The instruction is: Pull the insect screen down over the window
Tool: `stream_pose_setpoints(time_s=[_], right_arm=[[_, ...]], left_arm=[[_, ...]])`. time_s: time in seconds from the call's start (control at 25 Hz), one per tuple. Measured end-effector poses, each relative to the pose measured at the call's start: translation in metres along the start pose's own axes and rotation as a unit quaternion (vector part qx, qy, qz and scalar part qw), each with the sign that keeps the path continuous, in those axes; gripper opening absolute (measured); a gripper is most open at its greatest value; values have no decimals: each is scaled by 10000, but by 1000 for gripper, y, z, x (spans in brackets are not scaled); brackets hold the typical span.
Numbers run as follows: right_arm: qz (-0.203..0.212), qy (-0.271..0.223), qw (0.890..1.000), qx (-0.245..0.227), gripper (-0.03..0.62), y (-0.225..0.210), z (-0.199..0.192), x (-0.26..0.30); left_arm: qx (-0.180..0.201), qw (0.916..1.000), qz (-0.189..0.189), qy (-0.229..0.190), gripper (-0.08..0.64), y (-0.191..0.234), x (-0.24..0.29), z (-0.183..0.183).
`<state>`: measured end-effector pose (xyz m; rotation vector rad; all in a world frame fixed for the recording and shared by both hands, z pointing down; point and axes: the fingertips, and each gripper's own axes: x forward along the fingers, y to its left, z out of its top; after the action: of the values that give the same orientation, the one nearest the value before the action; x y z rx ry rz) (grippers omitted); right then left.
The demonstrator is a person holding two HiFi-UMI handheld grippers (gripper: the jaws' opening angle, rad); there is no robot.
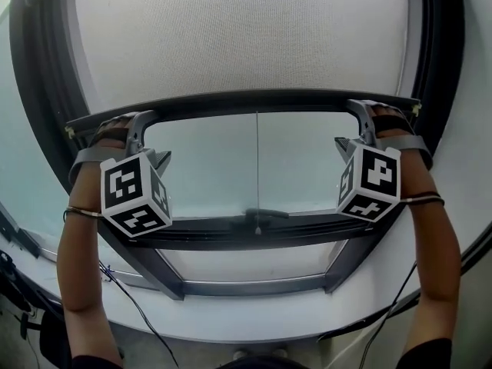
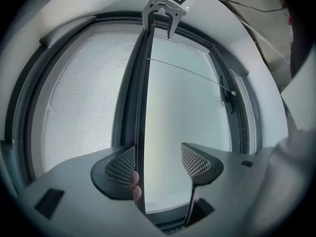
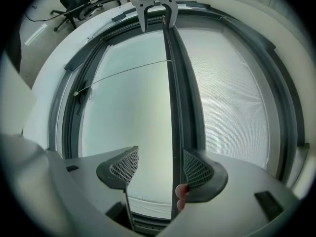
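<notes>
- Framing everything round the pull bar [image 1: 254, 100], the window [image 1: 207, 167] has a dark frame, and its pale glass shows below the bar.
- Above the bar, the grey mesh of the insect screen [image 1: 246, 37] covers the opening. The bar is its lower edge, so the screen sits part of the way down, with bare glass under it.
- Well below the bar, the white sill [image 1: 254, 314] curves across the foot of the window.
- My left forearm [image 1: 83, 283] and right forearm [image 1: 437, 275] reach up, one to each end of the bar.
- At the bar's left end, my left tool [image 2: 158, 163] is released. Its jaws stand apart with the bar running between them, close against the pad on the mesh side and clear of the other pad.
- At the bar's right end, my right tool [image 3: 162, 167] is likewise released, jaws apart. The bar sits beside the mesh-side pad.
- Just below the bar hang the left marker cube [image 1: 134, 194] and the right marker cube [image 1: 370, 181].
- Below the bar's middle, a dark handle [image 1: 265, 214] lies on the lower frame.
- From the bar's middle, a thin cord [image 1: 257, 167] runs down toward that handle.
- Touching the bar beside each mesh-side pad are my left fingertips [image 2: 134, 181] and right fingertips [image 3: 181, 194].
</notes>
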<state>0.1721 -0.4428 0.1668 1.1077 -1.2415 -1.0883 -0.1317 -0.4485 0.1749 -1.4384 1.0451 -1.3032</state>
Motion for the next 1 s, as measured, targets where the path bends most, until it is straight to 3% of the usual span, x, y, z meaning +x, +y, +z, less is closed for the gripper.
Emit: stream_pose_setpoints(time_s=[0.48,0.88,1.0], right_arm=[[81,57,9999,-64,275,21,-2,1],[-196,136,9997,-90,275,25,-2,6],[-76,76,9999,22,275,35,-1,8]], left_arm=[[-53,9999,-130,-13,296,-19,3,1],[-65,9997,234,102,296,-22,11,-1],[-84,9998,159,-9,296,-34,15,0]])
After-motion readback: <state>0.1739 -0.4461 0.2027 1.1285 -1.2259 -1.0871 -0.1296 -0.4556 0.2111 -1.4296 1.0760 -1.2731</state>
